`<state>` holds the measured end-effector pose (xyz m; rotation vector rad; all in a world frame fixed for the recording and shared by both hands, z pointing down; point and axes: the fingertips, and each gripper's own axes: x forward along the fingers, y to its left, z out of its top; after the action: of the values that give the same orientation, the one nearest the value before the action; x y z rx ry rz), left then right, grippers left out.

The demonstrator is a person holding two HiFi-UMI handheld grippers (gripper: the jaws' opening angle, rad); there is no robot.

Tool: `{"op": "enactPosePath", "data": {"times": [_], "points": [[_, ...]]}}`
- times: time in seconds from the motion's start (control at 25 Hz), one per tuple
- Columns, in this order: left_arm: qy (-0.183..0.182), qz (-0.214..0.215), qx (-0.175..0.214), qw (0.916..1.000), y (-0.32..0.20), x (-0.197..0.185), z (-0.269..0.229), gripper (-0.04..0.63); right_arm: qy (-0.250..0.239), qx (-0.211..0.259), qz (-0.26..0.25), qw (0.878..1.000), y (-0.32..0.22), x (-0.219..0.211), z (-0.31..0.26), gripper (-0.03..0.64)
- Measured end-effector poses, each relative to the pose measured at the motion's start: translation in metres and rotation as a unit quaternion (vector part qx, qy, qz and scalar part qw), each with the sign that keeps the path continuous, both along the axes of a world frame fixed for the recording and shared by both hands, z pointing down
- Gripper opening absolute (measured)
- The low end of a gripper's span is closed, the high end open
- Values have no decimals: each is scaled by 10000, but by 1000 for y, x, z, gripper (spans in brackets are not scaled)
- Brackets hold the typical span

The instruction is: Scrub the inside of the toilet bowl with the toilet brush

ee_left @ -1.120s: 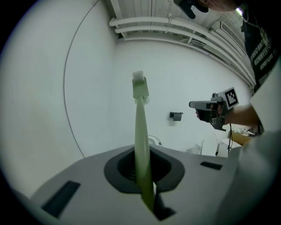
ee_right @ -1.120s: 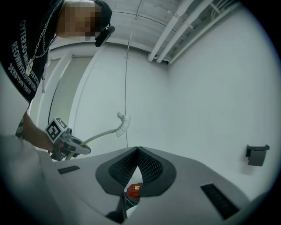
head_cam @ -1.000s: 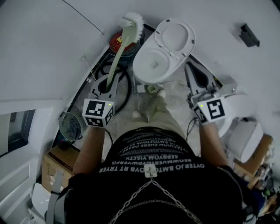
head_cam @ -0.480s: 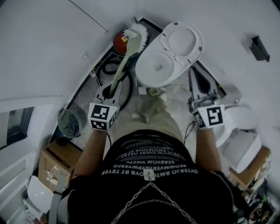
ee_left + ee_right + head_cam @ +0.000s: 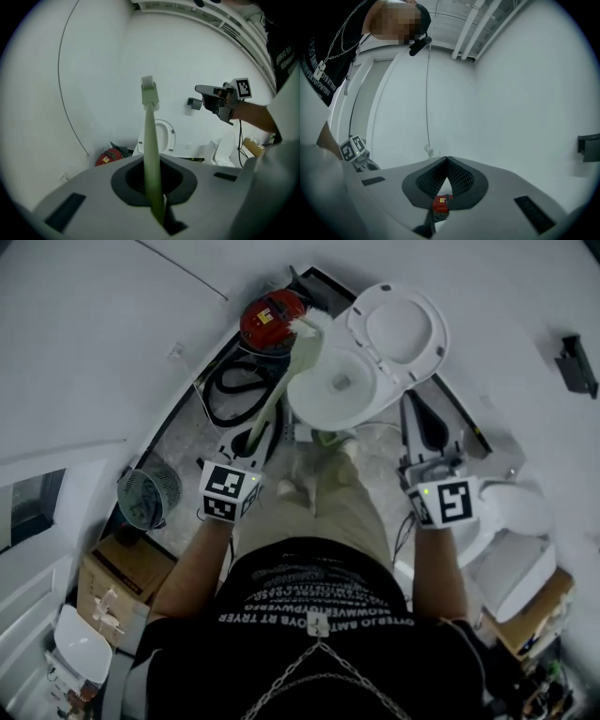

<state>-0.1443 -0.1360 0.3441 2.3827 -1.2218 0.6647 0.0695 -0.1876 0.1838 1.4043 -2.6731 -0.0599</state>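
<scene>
Head view: the person is standing over the open toilet bowl (image 5: 330, 390), with the lid (image 5: 405, 322) tilting back behind it. The left tool (image 5: 255, 432) is clamping the lower end of the toilet brush (image 5: 279, 382) - the pale green handle is rising from the tool, away from the person, along the bowl's left side. The white bristle head (image 5: 305, 326) is sitting at the bowl's left rear rim, between the rim and a red round object (image 5: 269, 315) on the floor. Whether the bristles are touching the rim cannot be told, and they are not down inside the bowl. A black hose (image 5: 230, 385) is lying coiled on the floor left of the handle, and a small fan (image 5: 141, 498) is standing further to the left, near the wall.

Left gripper view: the jaws are pressing on the handle from both sides, and the handle is running straight up the middle of the picture, crossing in front of the toilet.

The right tool (image 5: 412, 404) is hanging to the right of the bowl, well apart from the brush and pointing towards the wall.

Right gripper view: the jaws are meeting at their tips with nothing between them - only a sliver of the red object is showing through the gap behind the tips. A second white toilet (image 5: 511, 512) is standing just to the right of this tool.
</scene>
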Motion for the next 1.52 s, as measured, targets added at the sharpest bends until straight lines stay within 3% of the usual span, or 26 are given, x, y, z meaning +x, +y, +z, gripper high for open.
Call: {"op": "enactPosePath", "data": {"times": [0.28, 0.56, 1.2, 1.36, 1.52], "points": [[-111, -93, -487, 9987, -6, 7, 54, 2, -279, -252, -36, 9993, -21, 1, 34, 3], [-250, -112, -1006, 9945, -9, 22, 121, 2, -249, -564, -50, 9981, -45, 15, 85, 3], [-266, -391, -1804, 9825, -34, 57, 230, 2, -288, -754, -228, 9965, -110, 34, 159, 3], [-292, -397, -2131, 9758, -32, 65, 262, 2, -286, -840, -278, 9957, -119, 38, 183, 3], [-285, -408, -2618, 9638, -22, 73, 296, 2, -255, -962, -309, 9946, -129, 43, 205, 3]]}}
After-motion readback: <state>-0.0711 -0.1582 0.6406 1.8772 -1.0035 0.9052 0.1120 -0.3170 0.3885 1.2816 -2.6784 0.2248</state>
